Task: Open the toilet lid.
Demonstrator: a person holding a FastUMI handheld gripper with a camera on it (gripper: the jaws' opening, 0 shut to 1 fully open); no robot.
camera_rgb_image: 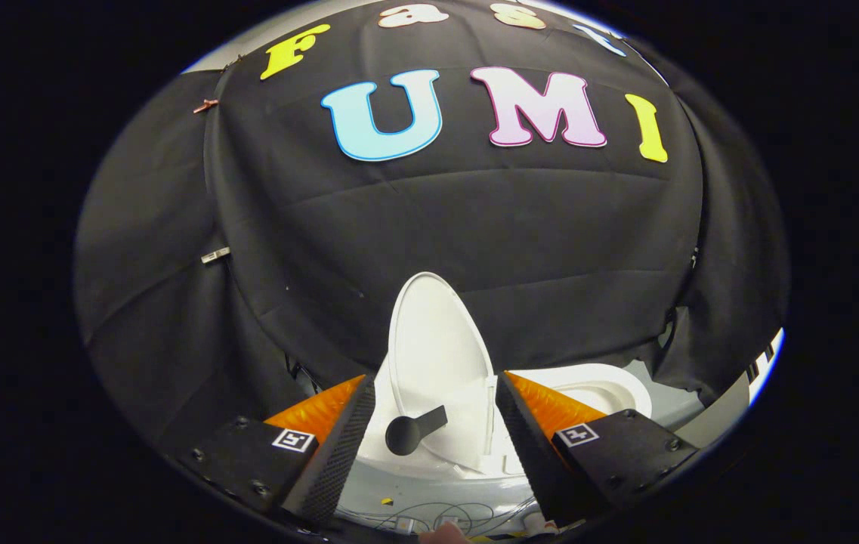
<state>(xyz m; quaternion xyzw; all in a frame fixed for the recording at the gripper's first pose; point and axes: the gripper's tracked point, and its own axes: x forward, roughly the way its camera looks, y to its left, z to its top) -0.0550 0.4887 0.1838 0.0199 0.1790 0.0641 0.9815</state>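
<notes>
between the fingers: toilet (610, 393), glossy white, smooth. lid (440, 363) oval, raised near upright, long axis vertical, inner face toward the bowl. seat ring down. black lever (414, 431) on the near side. gripper (433, 423) jaws apart, holding nothing, lid beyond them.

We count one toilet (595, 389), one raised lid (440, 355) at twelve o'clock from two spread fingers (338, 446), one black handle (414, 431).
</notes>
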